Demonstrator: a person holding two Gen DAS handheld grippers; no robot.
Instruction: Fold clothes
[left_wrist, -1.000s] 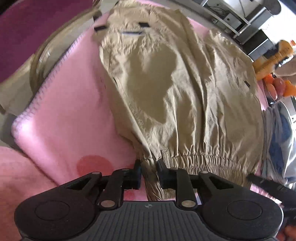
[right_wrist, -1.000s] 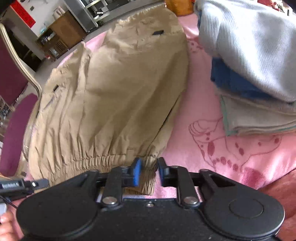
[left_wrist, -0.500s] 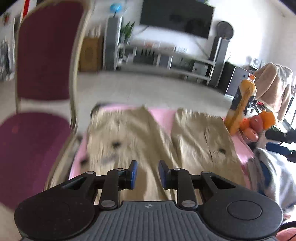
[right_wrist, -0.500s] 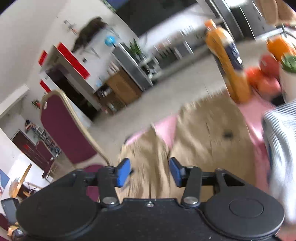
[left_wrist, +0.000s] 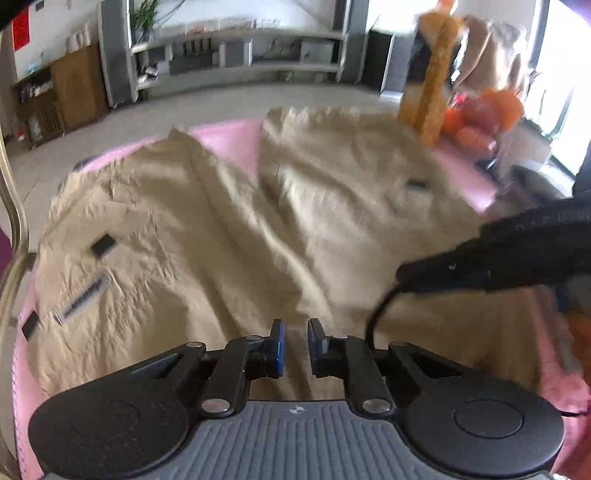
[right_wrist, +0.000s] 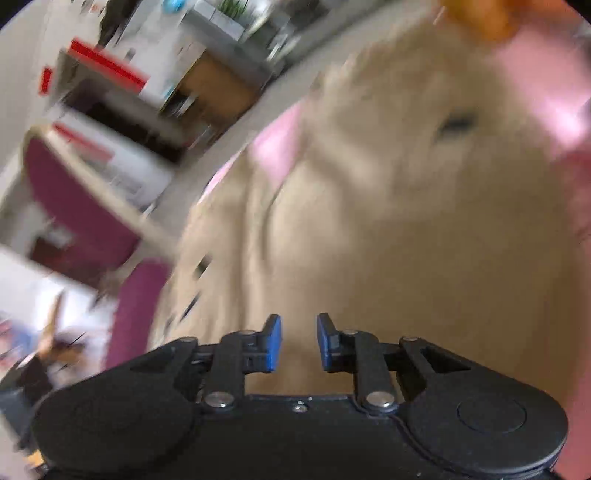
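Now khaki trousers (left_wrist: 280, 236) flat on pink blanket (left_wrist: 236, 138), legs toward far edge. Left claw (left_wrist: 294, 345) and right claw (right_wrist: 298, 341) narrowing, nothing between pads. Risk: claws pinch single layer, fold skews; orange bottle (left_wrist: 436, 85) near cuff could tip.

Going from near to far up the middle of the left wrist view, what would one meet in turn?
Left tool → tan trousers → pink blanket → grey floor → shelving unit.

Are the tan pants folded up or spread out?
Spread out. The tan pants lie flat on the pink blanket, both legs apart with pink showing between them.
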